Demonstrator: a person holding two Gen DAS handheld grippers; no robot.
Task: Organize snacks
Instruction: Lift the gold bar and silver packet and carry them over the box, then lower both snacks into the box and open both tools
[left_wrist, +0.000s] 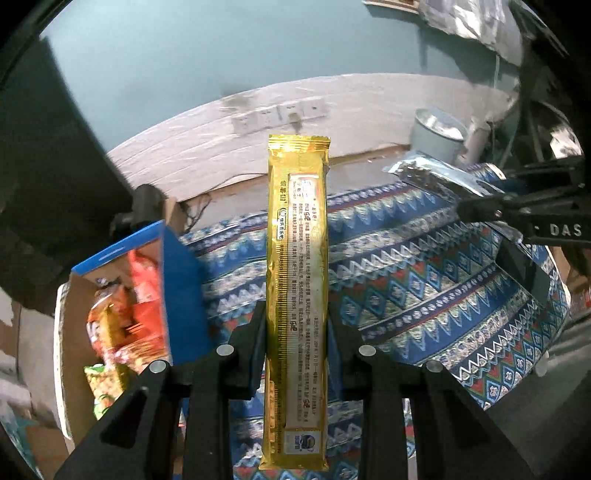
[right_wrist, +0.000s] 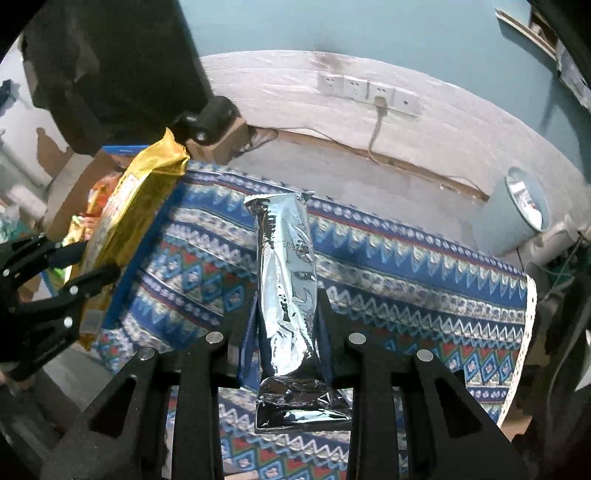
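Note:
My left gripper (left_wrist: 295, 314) is shut on a long gold snack packet (left_wrist: 297, 295) and holds it upright above the patterned blue tablecloth (left_wrist: 424, 288). A blue cardboard box (left_wrist: 173, 288) full of orange and red snack packs (left_wrist: 129, 317) stands to its left. My right gripper (right_wrist: 288, 299) is shut on a silver foil snack packet (right_wrist: 286, 295), also above the cloth. The gold packet (right_wrist: 125, 221) and left gripper (right_wrist: 92, 266) show at the left of the right wrist view, by the box. The silver packet (left_wrist: 436, 177) and right gripper (left_wrist: 480, 206) show at the right of the left wrist view.
A pale blue bin (right_wrist: 517, 218) stands on the floor behind the table's right end. A wall socket strip (right_wrist: 369, 92) with a cable is on the white wall base. A dark chair (right_wrist: 110, 74) and a cardboard box (right_wrist: 221, 144) stand behind the snack box.

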